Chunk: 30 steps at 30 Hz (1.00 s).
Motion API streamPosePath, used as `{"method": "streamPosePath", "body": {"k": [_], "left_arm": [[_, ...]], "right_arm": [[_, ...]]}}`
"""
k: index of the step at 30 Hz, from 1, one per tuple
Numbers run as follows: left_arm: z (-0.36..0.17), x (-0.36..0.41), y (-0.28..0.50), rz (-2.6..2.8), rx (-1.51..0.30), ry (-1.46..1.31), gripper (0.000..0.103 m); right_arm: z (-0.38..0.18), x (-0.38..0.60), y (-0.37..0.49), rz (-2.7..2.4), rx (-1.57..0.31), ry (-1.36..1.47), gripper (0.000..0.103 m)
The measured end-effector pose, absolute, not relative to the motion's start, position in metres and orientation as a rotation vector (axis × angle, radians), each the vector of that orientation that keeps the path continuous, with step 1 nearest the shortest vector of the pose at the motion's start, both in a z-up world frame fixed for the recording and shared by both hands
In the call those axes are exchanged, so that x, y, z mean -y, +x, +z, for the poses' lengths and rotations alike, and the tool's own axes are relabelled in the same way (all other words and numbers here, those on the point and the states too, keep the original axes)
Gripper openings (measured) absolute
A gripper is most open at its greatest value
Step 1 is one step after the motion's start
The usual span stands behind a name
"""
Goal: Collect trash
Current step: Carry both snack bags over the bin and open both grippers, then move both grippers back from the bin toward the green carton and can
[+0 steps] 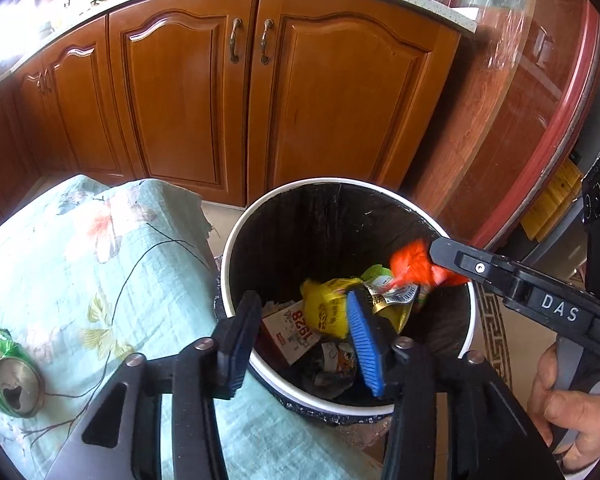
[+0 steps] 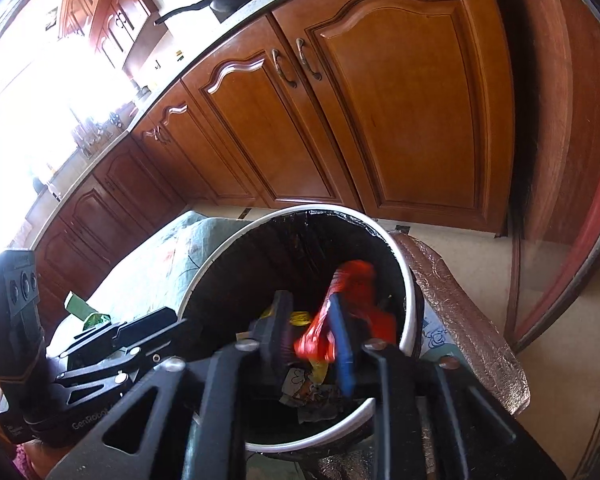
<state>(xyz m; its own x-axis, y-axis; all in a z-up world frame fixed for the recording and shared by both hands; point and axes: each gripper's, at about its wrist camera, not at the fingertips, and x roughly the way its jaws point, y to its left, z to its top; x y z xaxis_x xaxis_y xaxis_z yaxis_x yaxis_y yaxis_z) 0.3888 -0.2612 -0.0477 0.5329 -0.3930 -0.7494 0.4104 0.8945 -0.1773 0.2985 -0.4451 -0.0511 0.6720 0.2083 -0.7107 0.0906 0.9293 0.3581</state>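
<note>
A round white bin (image 1: 236, 240) with a black liner stands on the floor and holds several wrappers and packets. My left gripper (image 1: 304, 340) is open and empty over its near rim. My right gripper (image 2: 312, 344) hangs over the bin (image 2: 408, 292) with an orange-red wrapper (image 2: 356, 292) between its open fingers; the wrapper is blurred, and whether a finger still touches it I cannot tell. It also shows in the left wrist view (image 1: 414, 264) at the right gripper's tip. A crushed green can (image 1: 8, 372) lies on the flowered cloth.
A seat covered in pale green flowered cloth (image 1: 112, 264) is left of the bin. Brown wooden cabinet doors (image 1: 204, 100) are behind it. A round table with a red rim (image 1: 556, 112) is to the right. A foil-wrapped piece (image 2: 460, 320) stands beside the bin.
</note>
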Motion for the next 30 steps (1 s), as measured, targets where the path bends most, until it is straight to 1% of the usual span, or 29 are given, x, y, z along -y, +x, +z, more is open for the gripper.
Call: {"method": "streamPosePath", "body": {"k": [1,3,5,6,7,8,10,12,15,16,17,24,30], "left_arm": [[-0.047,0.258,0.386,-0.478,-0.884,0.018,0.046],[-0.047,0.250,0.382,-0.473,-0.882,0.000,0.049],[-0.046,0.239,0.375,-0.468,-0.874,-0.032,0.052],[-0.046,0.232,0.371,-0.459,-0.871,-0.049,0.054],[-0.047,0.225,0.366,-0.449,-0.870,-0.062,0.059],[-0.047,0.218,0.361,-0.439,-0.866,-0.071,0.060],[-0.048,0.203,0.350,-0.421,-0.859,-0.091,0.061],[-0.048,0.187,0.339,-0.400,-0.854,-0.105,0.063],[-0.047,0.164,0.319,-0.362,-0.835,-0.121,0.073],[-0.047,0.155,0.311,-0.339,-0.828,-0.126,0.080],[-0.045,0.147,0.303,-0.322,-0.823,-0.133,0.082],[-0.047,0.084,0.263,-0.222,-0.820,-0.208,0.083],[-0.054,0.036,0.235,-0.122,-0.820,-0.250,0.083]], "right_arm": [[-0.051,0.446,0.297,0.067,-0.831,0.387,0.038],[-0.047,0.446,0.292,0.072,-0.819,0.396,0.040],[-0.044,0.445,0.286,0.079,-0.802,0.402,0.047],[-0.042,0.443,0.283,0.082,-0.791,0.403,0.053],[-0.040,0.441,0.278,0.085,-0.779,0.406,0.061],[-0.038,0.438,0.274,0.089,-0.766,0.414,0.065],[-0.036,0.432,0.266,0.102,-0.741,0.432,0.080],[-0.034,0.424,0.258,0.118,-0.730,0.443,0.085],[-0.034,0.408,0.250,0.152,-0.729,0.452,0.088],[-0.034,0.403,0.247,0.162,-0.730,0.450,0.088],[-0.034,0.398,0.243,0.171,-0.730,0.452,0.089],[-0.035,0.355,0.222,0.249,-0.744,0.459,0.092],[-0.046,0.310,0.218,0.303,-0.801,0.433,0.095]]}}
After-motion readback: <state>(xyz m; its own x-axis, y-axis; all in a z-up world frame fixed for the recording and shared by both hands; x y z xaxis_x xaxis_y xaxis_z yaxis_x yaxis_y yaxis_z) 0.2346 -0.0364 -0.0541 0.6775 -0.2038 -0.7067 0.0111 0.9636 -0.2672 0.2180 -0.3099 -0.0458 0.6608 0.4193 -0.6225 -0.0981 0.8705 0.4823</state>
